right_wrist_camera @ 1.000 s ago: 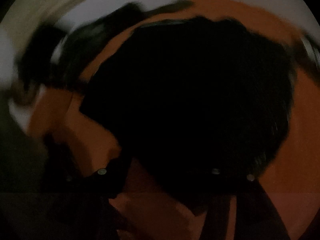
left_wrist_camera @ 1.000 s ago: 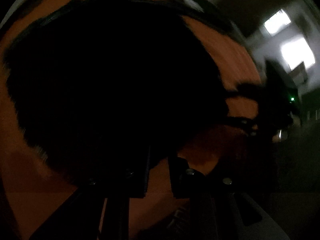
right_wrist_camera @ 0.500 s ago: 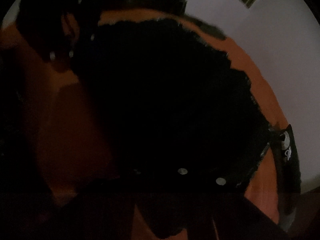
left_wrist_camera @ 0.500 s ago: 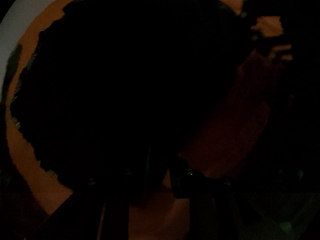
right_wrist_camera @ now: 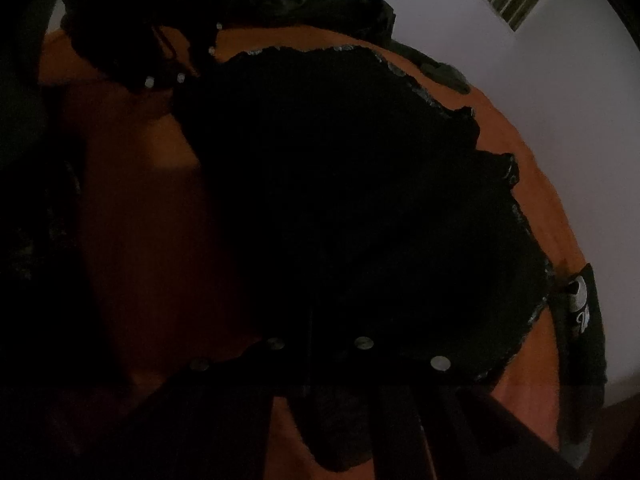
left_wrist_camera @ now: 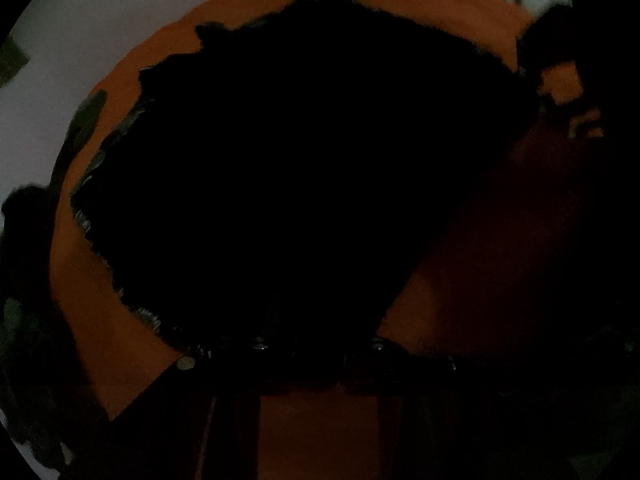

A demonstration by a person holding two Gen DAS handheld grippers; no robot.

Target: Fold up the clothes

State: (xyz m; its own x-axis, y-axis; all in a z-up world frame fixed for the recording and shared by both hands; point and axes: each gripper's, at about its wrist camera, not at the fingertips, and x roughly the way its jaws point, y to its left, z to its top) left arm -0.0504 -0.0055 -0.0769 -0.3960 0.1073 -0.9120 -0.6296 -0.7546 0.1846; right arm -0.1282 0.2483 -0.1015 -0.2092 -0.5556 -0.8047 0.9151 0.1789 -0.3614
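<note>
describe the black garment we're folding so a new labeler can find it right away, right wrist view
Start at the orange surface that fills most of the right wrist view. The black garment is the large dark mass spread across its middle. Unlike the dark cloth with a white print at the surface's right edge, it has a ragged, pale-flecked border and no print.

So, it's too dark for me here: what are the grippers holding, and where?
Right gripper is shut on the black garment at its near edge. Left gripper is closing there too; its grip cannot be told.
</note>
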